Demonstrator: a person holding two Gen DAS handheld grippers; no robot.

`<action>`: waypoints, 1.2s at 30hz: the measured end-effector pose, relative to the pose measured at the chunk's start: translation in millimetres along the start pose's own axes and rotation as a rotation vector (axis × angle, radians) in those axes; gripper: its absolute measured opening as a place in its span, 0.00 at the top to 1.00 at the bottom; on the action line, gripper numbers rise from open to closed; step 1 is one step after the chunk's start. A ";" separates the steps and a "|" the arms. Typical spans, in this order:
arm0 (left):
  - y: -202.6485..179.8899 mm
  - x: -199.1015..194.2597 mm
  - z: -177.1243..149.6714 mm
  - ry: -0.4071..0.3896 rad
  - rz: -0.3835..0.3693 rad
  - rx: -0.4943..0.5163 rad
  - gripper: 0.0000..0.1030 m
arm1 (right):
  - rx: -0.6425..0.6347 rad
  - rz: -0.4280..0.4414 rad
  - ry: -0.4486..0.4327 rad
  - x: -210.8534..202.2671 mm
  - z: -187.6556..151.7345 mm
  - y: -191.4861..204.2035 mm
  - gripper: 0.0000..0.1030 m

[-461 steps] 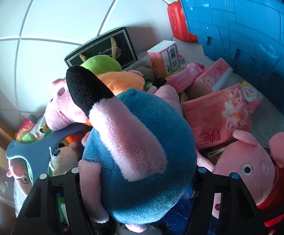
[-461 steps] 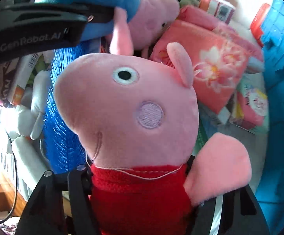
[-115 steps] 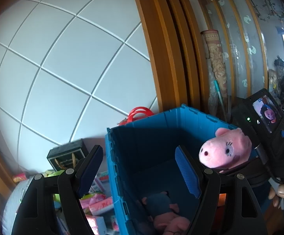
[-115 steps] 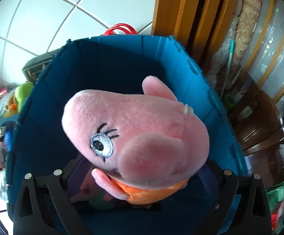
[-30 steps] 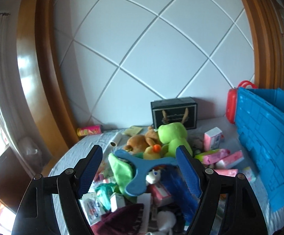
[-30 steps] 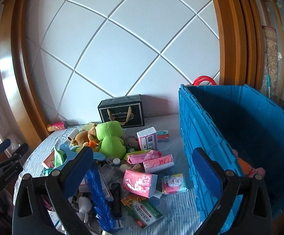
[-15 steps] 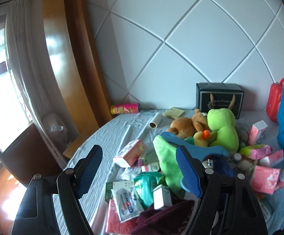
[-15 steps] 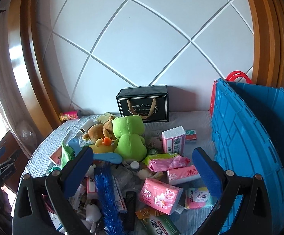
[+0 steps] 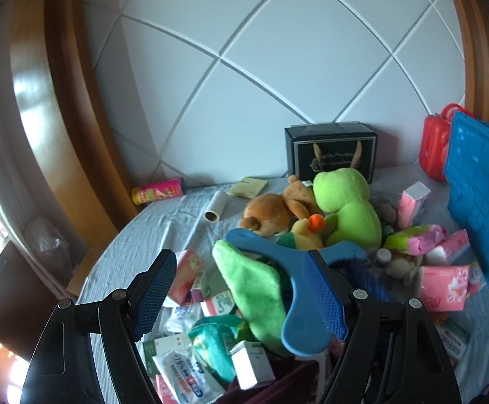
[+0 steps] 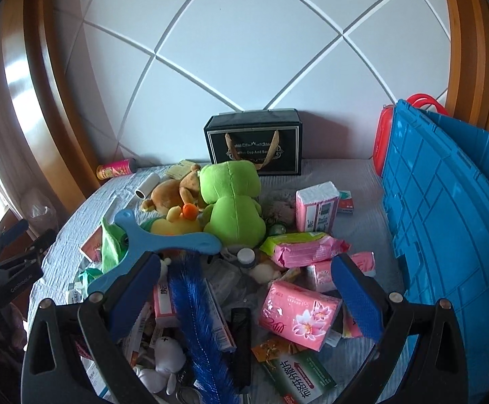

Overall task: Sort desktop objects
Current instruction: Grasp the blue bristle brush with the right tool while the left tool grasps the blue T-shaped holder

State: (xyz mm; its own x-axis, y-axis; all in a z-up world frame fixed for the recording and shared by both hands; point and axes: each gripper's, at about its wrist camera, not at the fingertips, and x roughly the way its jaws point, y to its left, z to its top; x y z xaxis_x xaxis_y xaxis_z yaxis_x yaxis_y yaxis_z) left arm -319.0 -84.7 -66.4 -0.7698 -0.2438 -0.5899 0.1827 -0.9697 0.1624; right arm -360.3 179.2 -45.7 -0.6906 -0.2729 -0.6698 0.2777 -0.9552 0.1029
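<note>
Both tongs [image 9: 241, 289] [image 10: 244, 289] gape empty above the blue brush [image 10: 197, 316], bristles running toward the camera.

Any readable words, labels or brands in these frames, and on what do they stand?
"Coffee Cup And Sauc…": gold print, partly covered, on the black gift box.
"GenRobot": faint, on the left gripper's body, right wrist view.
Chinese characters on the green and white box.
Tissue packs and other packets: print too small or blurred.

Three plush toys are being counted on the desk [image 10: 362, 181]: one green frog [image 10: 234, 198], one brown bear [image 10: 170, 193], one yellow duck [image 10: 177, 222]; one blue crate [image 10: 446, 208] and one black box [image 10: 254, 143] too.
</note>
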 end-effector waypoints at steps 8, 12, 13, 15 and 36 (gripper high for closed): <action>-50.7 68.6 -14.9 0.113 -0.092 0.120 0.25 | -0.054 0.015 0.109 36.7 -66.6 2.7 0.00; -58.7 97.5 -27.8 0.168 -0.092 0.148 0.25 | -0.122 0.068 0.213 65.0 -107.4 13.1 0.00; -58.9 103.6 -30.7 0.183 -0.097 0.148 0.25 | -0.143 0.082 0.238 72.6 -116.7 18.2 0.00; -58.5 115.0 -37.0 0.218 -0.126 0.143 0.25 | -0.204 0.084 0.278 88.6 -133.3 31.8 0.00; -53.5 146.1 -68.8 0.316 -0.223 0.142 0.59 | -0.261 0.094 0.430 164.4 -173.8 71.0 0.72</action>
State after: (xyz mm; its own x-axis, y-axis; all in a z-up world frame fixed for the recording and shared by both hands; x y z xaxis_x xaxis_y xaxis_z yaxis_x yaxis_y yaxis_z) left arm -399.1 -69.7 -215.8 -0.5514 -0.0431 -0.8331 -0.0703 -0.9927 0.0978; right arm -338.0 86.6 -276.3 -0.3323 -0.2318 -0.9142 0.5212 -0.8530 0.0268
